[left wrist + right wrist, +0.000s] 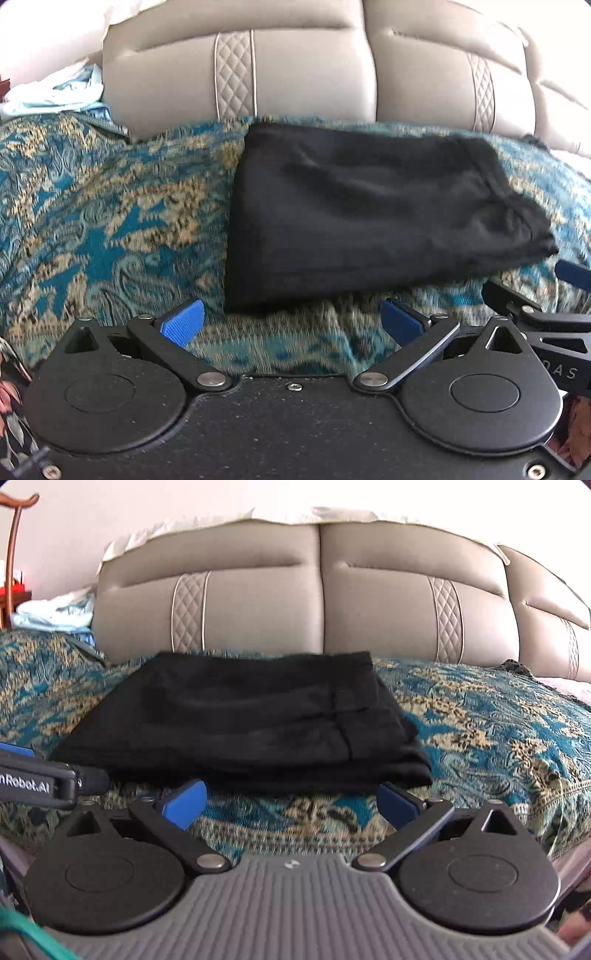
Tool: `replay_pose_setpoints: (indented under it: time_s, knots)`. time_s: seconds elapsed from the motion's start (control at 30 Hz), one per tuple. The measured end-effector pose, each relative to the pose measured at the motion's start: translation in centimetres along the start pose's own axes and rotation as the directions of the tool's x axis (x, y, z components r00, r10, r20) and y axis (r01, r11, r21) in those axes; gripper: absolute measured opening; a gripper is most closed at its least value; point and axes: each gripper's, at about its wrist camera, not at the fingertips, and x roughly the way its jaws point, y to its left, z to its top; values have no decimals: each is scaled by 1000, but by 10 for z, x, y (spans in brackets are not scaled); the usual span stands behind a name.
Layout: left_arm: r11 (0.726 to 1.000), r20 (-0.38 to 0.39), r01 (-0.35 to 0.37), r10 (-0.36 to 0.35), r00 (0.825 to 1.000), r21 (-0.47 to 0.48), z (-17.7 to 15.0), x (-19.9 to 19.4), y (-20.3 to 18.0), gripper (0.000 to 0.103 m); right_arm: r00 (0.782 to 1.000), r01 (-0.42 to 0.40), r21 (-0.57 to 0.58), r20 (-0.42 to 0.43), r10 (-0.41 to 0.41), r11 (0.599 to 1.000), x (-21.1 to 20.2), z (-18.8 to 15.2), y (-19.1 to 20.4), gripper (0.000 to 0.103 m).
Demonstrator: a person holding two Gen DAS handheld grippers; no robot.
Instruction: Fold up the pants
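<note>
Black pants (362,218) lie folded into a compact rectangle on the patterned bedspread, close to the headboard. In the left wrist view my left gripper (291,323) is open, its blue pads spread wide just short of the pants' near edge, nothing between them. The right gripper's blue pad and black arm (546,295) show at the right edge. In the right wrist view the same pants (251,716) lie ahead. My right gripper (291,803) is open and holds nothing, just short of the fabric. The left gripper's body (37,779) pokes in from the left.
A teal and gold patterned bedspread (110,229) covers the bed. A beige padded headboard (317,602) rises right behind the pants. Pale blue and white bedding (55,92) is piled at the far left. A wooden stand (11,546) is by the wall.
</note>
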Motion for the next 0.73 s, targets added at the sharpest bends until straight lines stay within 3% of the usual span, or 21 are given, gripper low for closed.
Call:
replay_pose_setpoints:
  time_s: [0.2, 0.37, 0.73]
  knots:
    - [1000, -70, -9, 7, 998, -26, -8, 15, 2, 103, 999, 10, -44, -35, -11, 999, 7, -7, 8, 103]
    - [1000, -54, -17, 16, 998, -16, -9, 15, 1, 103, 997, 9, -58, -74, -14, 998, 15, -11, 12, 103]
    - [998, -34, -29, 27, 999, -53, -9, 20, 5, 103, 997, 11, -45, -76, -14, 999, 18, -10, 11, 103]
